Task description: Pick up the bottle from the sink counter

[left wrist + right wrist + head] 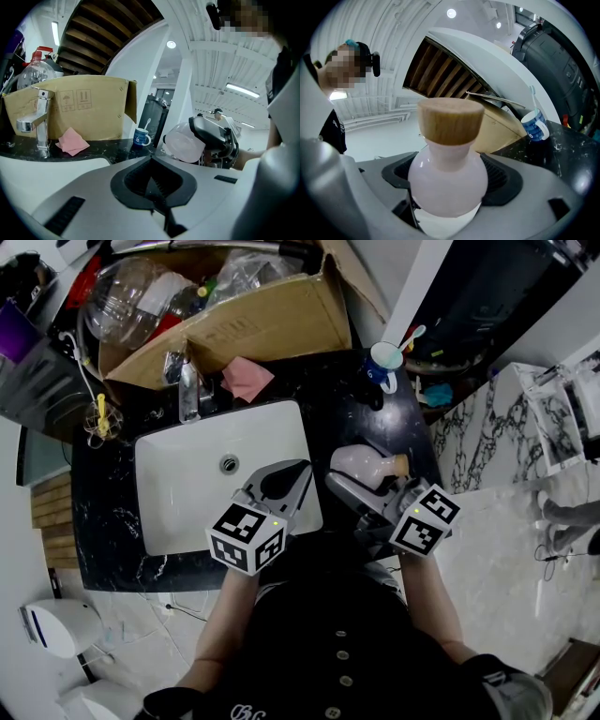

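- right gripper: jaws clamped on either side of the bottle's round body, with the neck and cap sticking out past the jaw tips.
- bottle: pale pink-white body and wooden cap. in the head view it lies sideways in the right gripper, over the counter just right of the sink, cap pointing right.
- left gripper: jaws brought together with nothing between them, positioned over the lower right part of the sink.
- sink: white rectangular basin set into the counter, drain near its middle.
- counter: black with pale veining, surrounding the basin.
- faucet: chrome, upright at the back rim of the basin.
- pink cloth: crumpled on the counter just beside the faucet.
- blue mug: on the counter's far right corner, a white utensil standing in it.
- cardboard box: open, behind the faucet, with a clear plastic container among its contents.
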Available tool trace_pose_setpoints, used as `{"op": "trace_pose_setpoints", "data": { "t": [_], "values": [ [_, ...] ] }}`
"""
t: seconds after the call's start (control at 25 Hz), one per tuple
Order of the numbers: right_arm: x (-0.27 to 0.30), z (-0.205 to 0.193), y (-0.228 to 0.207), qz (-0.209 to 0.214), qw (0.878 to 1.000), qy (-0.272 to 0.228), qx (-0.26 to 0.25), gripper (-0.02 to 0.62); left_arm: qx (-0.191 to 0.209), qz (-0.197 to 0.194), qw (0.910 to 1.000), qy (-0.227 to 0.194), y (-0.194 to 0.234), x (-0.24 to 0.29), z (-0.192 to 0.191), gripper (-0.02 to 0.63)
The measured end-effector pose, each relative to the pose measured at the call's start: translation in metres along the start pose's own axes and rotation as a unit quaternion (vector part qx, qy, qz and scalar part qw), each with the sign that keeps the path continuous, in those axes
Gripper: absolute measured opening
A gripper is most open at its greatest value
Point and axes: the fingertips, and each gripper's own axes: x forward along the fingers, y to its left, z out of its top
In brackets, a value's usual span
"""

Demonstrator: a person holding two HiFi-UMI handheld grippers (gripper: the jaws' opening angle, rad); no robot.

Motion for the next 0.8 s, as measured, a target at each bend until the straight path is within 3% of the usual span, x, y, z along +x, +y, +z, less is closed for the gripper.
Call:
{"op": "trace_pose_setpoints", "data": {
  "t": [0.8],
  "values": [
    [0.0014, -0.0094, -0.0061, -0.008, 1.0, 0.015, 0.021, 0.408, -0.004, -0.01, 0.9999, 0.014, -0.0028, 0.0046, -0.0038, 0.014]
  ]
}}
